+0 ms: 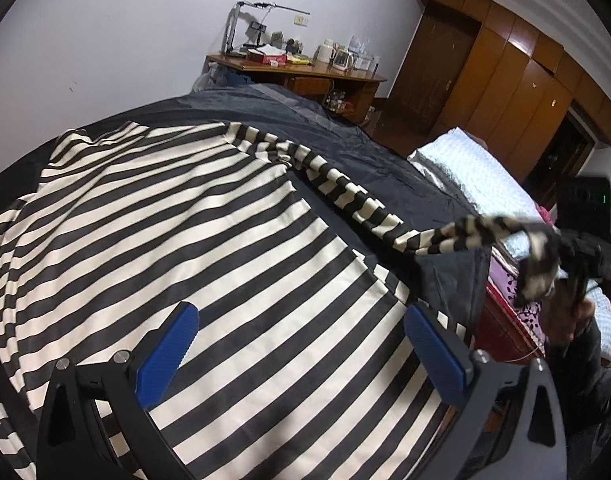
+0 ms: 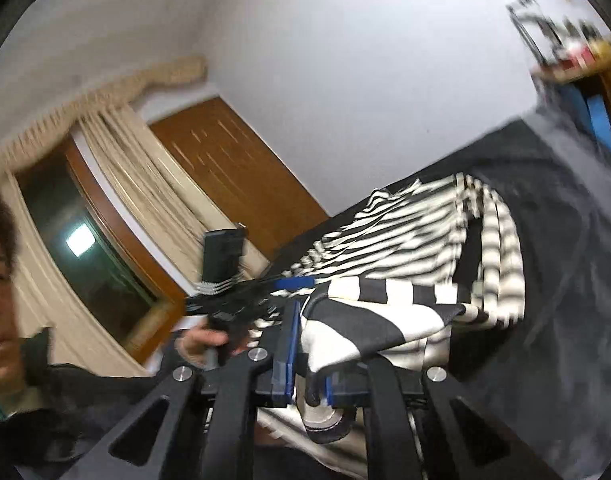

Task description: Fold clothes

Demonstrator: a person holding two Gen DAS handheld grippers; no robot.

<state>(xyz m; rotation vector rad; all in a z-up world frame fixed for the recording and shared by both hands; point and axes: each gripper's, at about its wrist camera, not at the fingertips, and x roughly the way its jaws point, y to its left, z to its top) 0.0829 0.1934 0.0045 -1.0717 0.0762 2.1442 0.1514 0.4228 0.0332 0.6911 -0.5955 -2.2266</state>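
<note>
— Black-and-cream striped shirt (image 1: 185, 220), spread over the dark bedspread (image 1: 365, 148), body mostly flat. Worth worrying about anything?

— Yes, about the sleeve (image 1: 345, 192). Pinched at the cuff (image 2: 369, 320) by the right gripper (image 2: 309, 332), clamped tight on the cloth and held up beyond the bed edge (image 1: 481, 280). Looks drawn nearly taut from shoulder to cuff.

— So, pulling any further out?

— Would likely drag the whole body sideways and ruck up the flat part. Nothing pinning it: left gripper (image 1: 301, 314) wide open, hovering low over the body near the hem, gripping nothing.

— And the grip itself?

— Only a bunched bit of cuff between the pads, with a loose fold hanging over the front. Could slip out on a quick swing, dropping the sleeve half off the bed.

— Anything else?

— Twist along the sleeve, judging by the stripes. Laid across like that, would probably trap a crooked crease under the fold. Also wrinkles at the far shoulder, likely to get locked in.
</note>
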